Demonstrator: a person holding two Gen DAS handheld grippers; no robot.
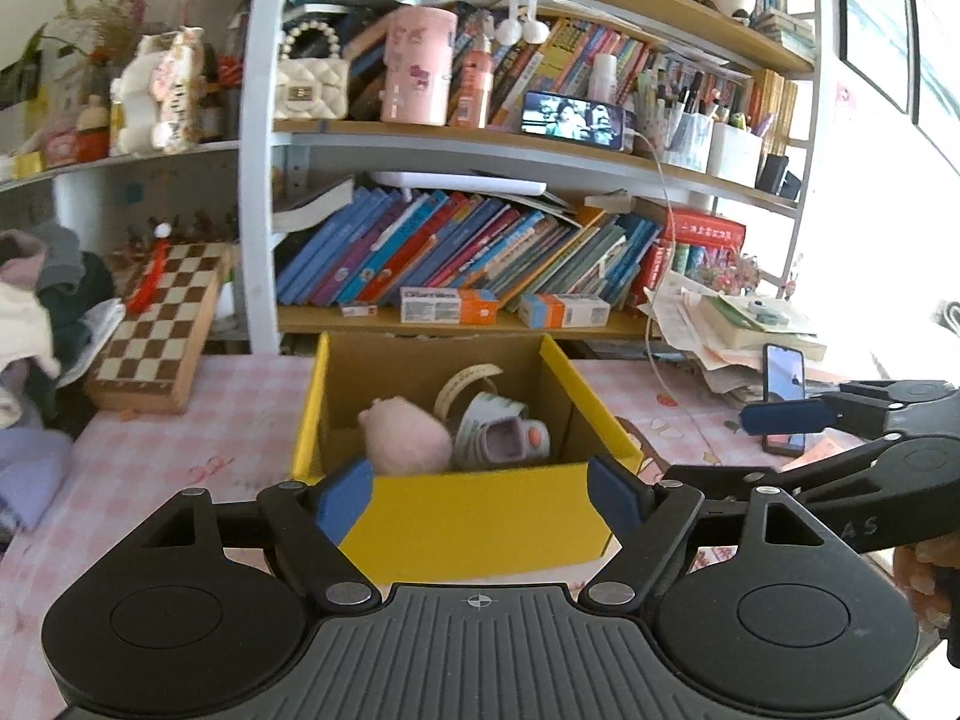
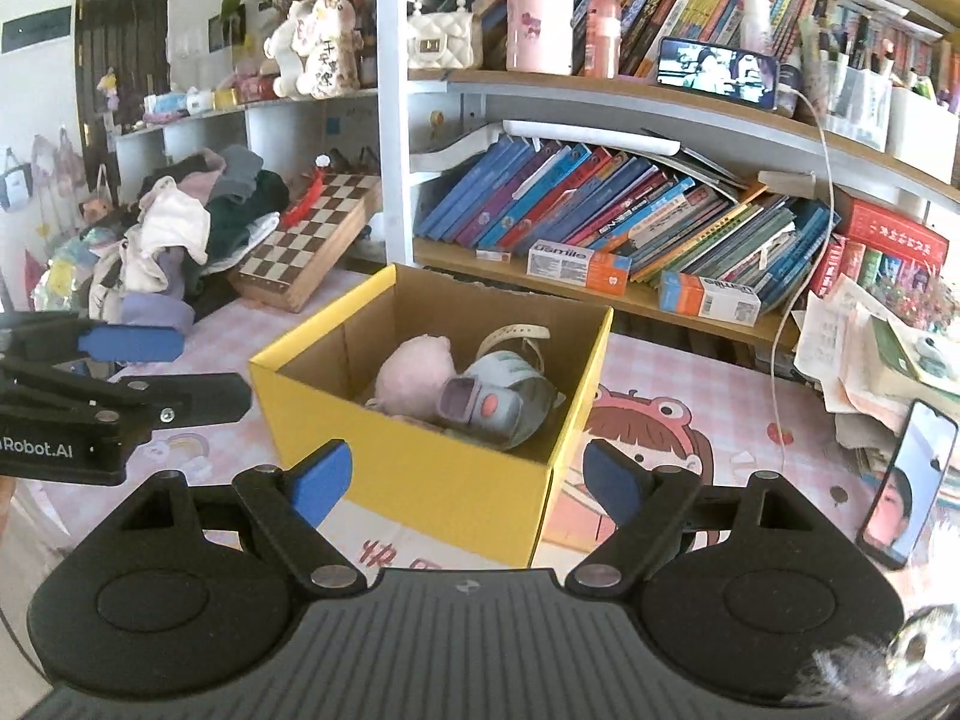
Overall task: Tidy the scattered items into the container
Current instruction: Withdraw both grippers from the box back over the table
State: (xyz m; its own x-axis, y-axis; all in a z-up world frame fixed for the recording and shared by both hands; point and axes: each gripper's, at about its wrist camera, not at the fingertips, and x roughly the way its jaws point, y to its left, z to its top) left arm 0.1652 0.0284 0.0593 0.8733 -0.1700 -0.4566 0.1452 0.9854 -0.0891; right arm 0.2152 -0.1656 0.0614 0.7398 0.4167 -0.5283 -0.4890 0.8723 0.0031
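Hovering wide open and empty, both hand-held grippers, left and right, face the yellow box's near rim.

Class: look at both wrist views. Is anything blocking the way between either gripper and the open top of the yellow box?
Nothing visible does. The yellow box is open-topped, holding only a pink plush and small shoe. The left gripper and right gripper are both open, empty, facing it.

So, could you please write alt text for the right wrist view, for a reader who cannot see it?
An open yellow cardboard box on a pink checked table holds a pink plush toy and a small shoe. The open, empty right gripper points at it; the left gripper enters from the left.
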